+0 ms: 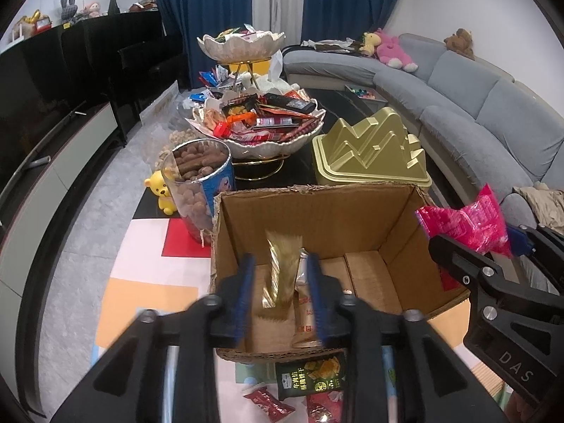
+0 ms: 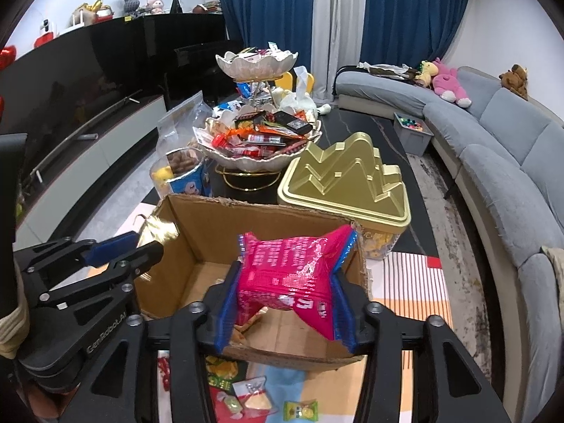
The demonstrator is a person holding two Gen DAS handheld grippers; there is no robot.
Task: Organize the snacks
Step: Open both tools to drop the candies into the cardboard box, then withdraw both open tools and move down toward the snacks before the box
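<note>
Two hand-held grippers hover over an open cardboard box (image 1: 317,218) that sits on a colourful play mat in a living room.

The left gripper (image 1: 282,282) points down into the box. A gold foil snack packet (image 1: 282,268) stands blurred between its blue pads, and a slim silver and tan packet (image 1: 305,303) lies just beside it. The jaws stand apart with a gap beside the gold packet, so it looks released and dropping, not pinched.

The right gripper (image 2: 287,292) is above the box's near right corner, with a puffy pink snack bag (image 2: 292,271) between its fingers. The pads touch the bag's sides and dent it inward, so it appears to be held.

Beyond the box, on a dark table, stand a two-tier shell-shaped dish (image 1: 261,141) piled with wrapped sweets, a gold mountain-shaped tin (image 1: 370,155), and an open tub of brown snacks (image 1: 201,176). More small packets lie on the mat in front of the box, including a dark green biscuit pack (image 1: 310,377).

These packets likely weigh almost nothing and are soft, crinkly and slippery. The pink bag is air-filled, so a hard squeeze could crush its contents. Gripping across the middle, or on a flat sealed edge, probably holds best.
</note>
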